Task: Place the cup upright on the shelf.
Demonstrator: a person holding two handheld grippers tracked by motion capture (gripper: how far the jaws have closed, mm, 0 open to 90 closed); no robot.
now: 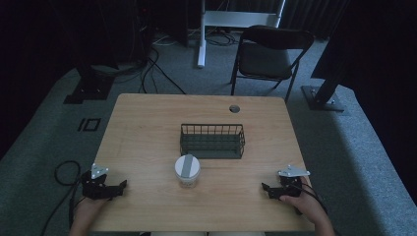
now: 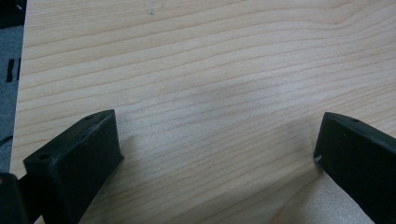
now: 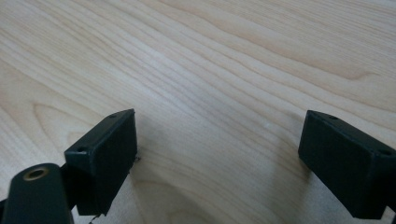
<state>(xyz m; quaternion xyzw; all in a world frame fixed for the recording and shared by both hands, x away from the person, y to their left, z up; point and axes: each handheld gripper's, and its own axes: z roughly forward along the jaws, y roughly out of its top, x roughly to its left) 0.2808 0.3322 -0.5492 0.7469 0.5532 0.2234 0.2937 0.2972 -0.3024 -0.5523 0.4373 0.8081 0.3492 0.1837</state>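
Bare tabletop separates both wide-open grippers from jar.

The table is pale, matt wood with visible grain. The basket is dark metal wire; the jar looks like white plastic.

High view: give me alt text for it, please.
A white jar stands on the wooden table before an empty wire basket. The left gripper and right gripper rest open at the near corners.
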